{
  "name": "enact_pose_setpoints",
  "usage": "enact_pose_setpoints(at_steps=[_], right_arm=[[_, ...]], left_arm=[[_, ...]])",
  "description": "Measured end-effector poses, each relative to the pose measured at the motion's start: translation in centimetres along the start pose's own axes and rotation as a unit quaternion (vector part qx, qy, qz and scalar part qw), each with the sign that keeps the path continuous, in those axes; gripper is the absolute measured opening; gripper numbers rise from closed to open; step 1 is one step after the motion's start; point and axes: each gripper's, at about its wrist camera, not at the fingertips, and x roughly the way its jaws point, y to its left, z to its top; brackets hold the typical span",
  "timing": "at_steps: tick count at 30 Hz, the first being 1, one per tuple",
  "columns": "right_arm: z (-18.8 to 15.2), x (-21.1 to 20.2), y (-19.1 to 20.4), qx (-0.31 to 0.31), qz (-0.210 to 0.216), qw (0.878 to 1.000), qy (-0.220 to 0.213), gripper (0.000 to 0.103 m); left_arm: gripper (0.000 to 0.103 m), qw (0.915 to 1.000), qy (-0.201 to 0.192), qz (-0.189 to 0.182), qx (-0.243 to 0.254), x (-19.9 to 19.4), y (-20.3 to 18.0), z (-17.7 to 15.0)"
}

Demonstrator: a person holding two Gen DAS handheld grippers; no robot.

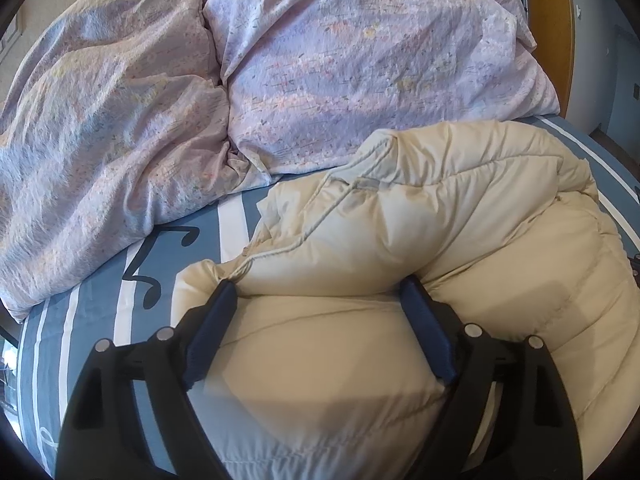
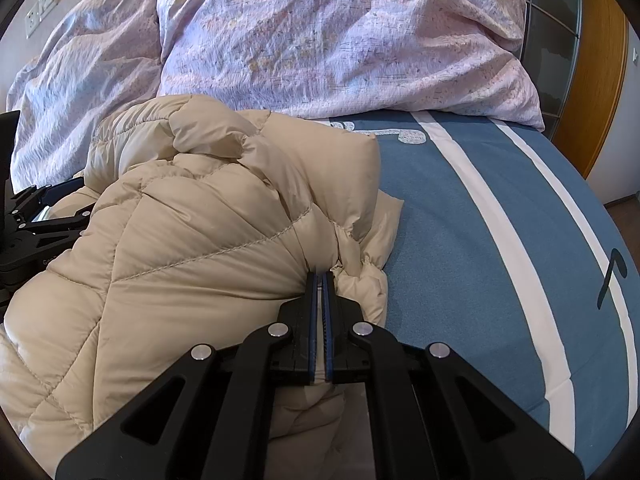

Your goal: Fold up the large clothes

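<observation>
Right gripper (image 2: 320,280) pinches the cream puffer jacket (image 2: 192,240) at its bunched edge. Left gripper (image 1: 318,292), jaws wide, straddles the jacket's opposite end. Jacket's long axis runs between them.

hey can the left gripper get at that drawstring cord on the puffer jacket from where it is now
Probably yes. The left gripper is open, its fingers straddling the cream puffer jacket, and the drawstring cord lies exposed on top just ahead with nothing covering it. The right gripper is pinching the jacket elsewhere.

A home bedroom: a bed (image 2: 460,208) with blue striped sheet, rumpled floral duvets (image 1: 360,80), a wooden door frame (image 2: 596,80).
</observation>
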Motion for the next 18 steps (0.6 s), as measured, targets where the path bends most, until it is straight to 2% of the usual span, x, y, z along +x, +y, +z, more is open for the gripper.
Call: enact_pose_setpoints(at_steps=[18], right_arm=[[-0.04,-0.09,-0.04,0.007,0.002,1.000,-0.001,0.003]], left_arm=[[0.088,1.0000,0.007,0.003,-0.003,0.31,0.17,0.13]])
